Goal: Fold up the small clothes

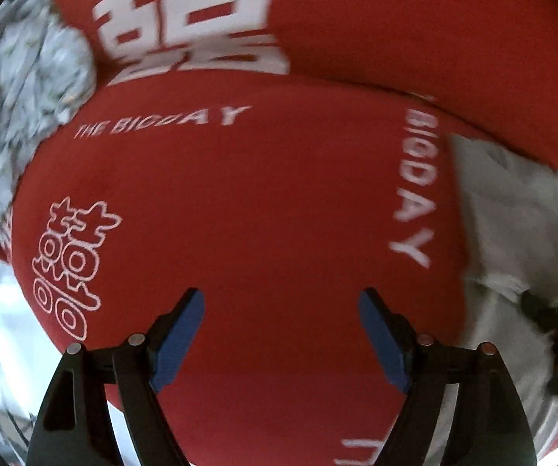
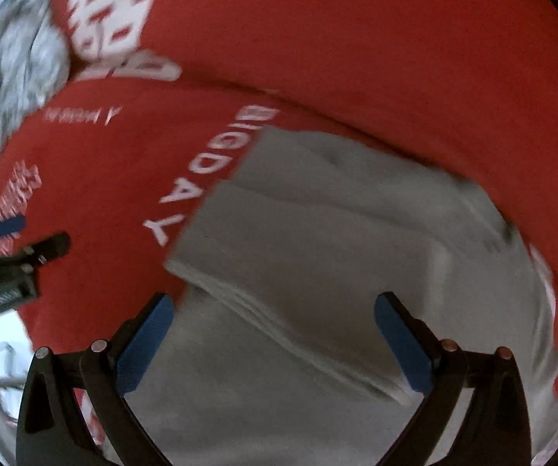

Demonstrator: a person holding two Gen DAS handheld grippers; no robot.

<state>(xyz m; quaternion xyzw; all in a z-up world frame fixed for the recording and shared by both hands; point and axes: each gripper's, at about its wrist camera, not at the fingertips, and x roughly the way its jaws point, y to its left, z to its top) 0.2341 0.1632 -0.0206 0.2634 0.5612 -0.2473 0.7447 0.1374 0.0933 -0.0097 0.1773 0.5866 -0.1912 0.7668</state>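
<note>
The red cover [image 1: 263,202] looked like smooth matt cloth with flat white printed lettering. The white garment [image 2: 317,240] was soft matt fabric, its folded edge finely ribbed. The grey heap [image 1: 19,89] was a rumpled, mottled cloth. Each gripper [image 1: 281,334] had matt black plastic fingers, blue pads [image 2: 145,345] with a dull textured face, and small shiny metal pins.

right hand-held gripper [image 2: 273,334] spread over folded grey garment [image 2: 341,240].
</note>
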